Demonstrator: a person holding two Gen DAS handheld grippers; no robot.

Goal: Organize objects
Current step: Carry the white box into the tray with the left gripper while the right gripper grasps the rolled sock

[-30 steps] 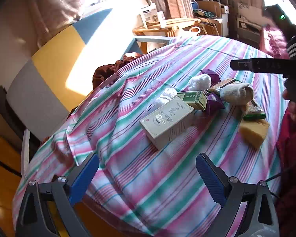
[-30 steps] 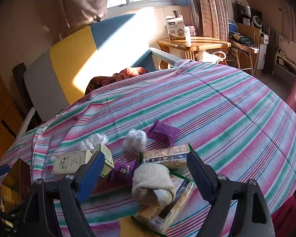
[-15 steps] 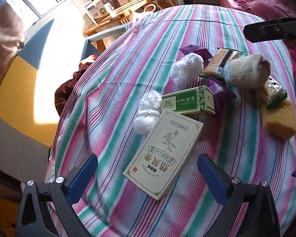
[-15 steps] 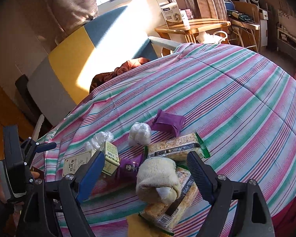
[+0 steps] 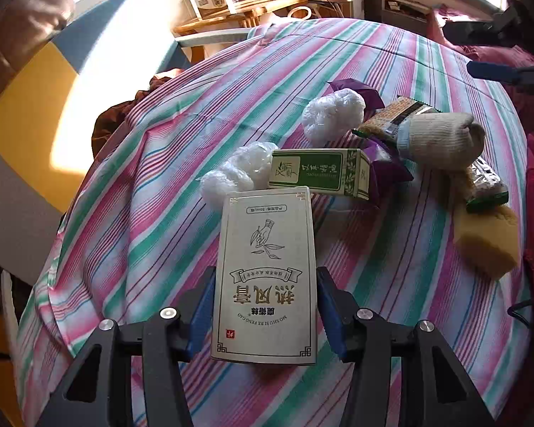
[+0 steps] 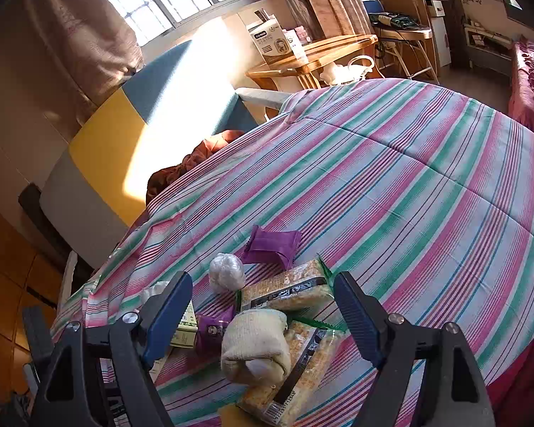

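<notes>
In the left wrist view, we see our left gripper with its blue fingers closing against the two long sides of a cream box, clamped on it near its lower end. The box lies flat on the striped bedspread, print facing up. Just past its far end sits a green box on its side, touching or nearly touching it. Two white plastic bundles lie nearby: one left of the green box, another farther back. A purple packet is wedged against the green box's right end. A rolled sock rests on a snack bar pack, and a yellow sponge lies at the right, near the bed's edge. The right gripper's blue finger shows at the upper right.

In the right wrist view, our right gripper hangs over the pile with its fingers well apart and closing; the sock sits between them, untouched. It lies on two snack bar packs. A purple pouch and a white bundle lie beyond, well apart from the fingers.
</notes>
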